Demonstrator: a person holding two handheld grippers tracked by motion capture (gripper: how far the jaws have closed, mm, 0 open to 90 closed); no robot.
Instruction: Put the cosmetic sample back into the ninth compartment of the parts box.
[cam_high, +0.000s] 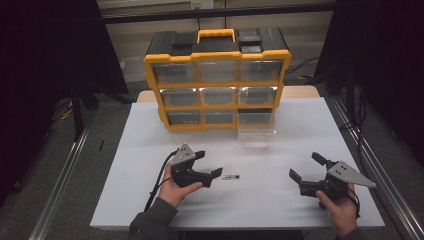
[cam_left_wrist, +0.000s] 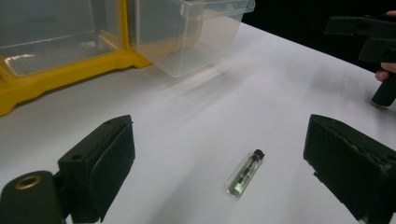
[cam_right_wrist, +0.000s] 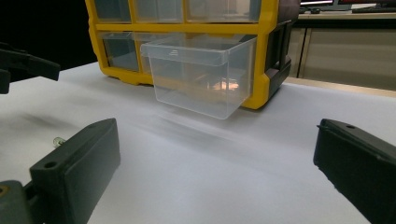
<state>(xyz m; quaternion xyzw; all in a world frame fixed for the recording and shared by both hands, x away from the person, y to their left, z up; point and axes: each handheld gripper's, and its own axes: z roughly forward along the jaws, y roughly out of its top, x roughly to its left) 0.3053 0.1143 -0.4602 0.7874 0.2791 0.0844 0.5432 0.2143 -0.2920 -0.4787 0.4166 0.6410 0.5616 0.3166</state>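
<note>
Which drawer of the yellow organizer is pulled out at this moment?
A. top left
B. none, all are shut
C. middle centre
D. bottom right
D: the clear drawer at the bottom right of the yellow organizer sticks out over the white table, while the other drawers sit flush in their slots.
</note>
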